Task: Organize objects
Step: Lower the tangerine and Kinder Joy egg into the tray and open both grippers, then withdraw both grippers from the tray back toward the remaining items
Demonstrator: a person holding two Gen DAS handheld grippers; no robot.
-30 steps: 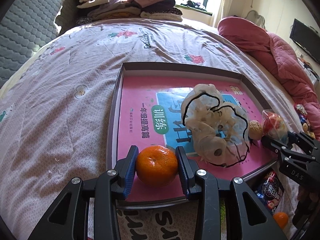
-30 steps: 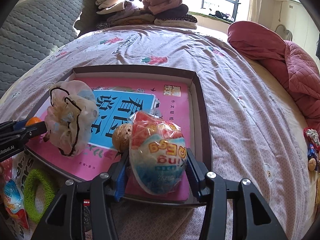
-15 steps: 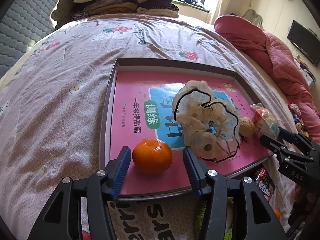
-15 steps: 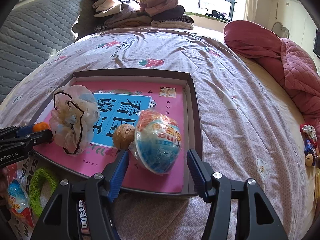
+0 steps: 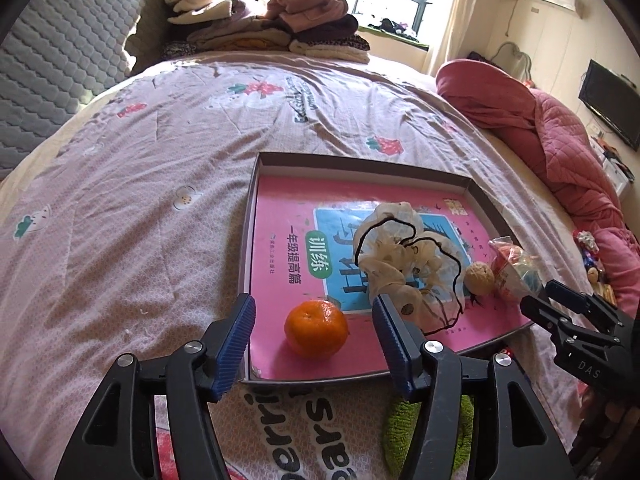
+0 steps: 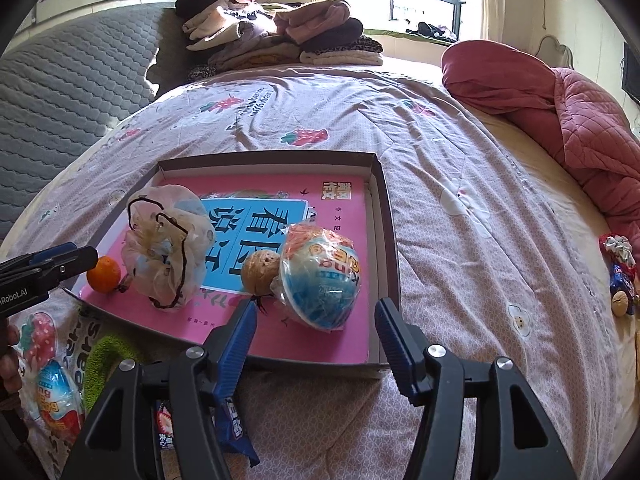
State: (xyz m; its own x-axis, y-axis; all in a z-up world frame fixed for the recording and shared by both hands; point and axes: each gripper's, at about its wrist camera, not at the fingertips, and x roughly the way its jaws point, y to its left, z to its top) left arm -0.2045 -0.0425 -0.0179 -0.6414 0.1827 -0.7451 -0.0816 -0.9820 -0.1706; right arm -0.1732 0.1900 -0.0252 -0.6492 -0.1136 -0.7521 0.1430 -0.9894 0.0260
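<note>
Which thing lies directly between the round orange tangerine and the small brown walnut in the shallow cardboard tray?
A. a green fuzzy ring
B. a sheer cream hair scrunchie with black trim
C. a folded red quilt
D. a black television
B: in the right wrist view, the sheer cream scrunchie sits on the pink book, with the tangerine left of it and the walnut right, all inside the tray.

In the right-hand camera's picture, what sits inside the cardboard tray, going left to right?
Small orange mandarin → crumpled translucent plastic bag with black drawstring → round tan walnut → plastic-wrapped red, white and blue toy egg.
</note>
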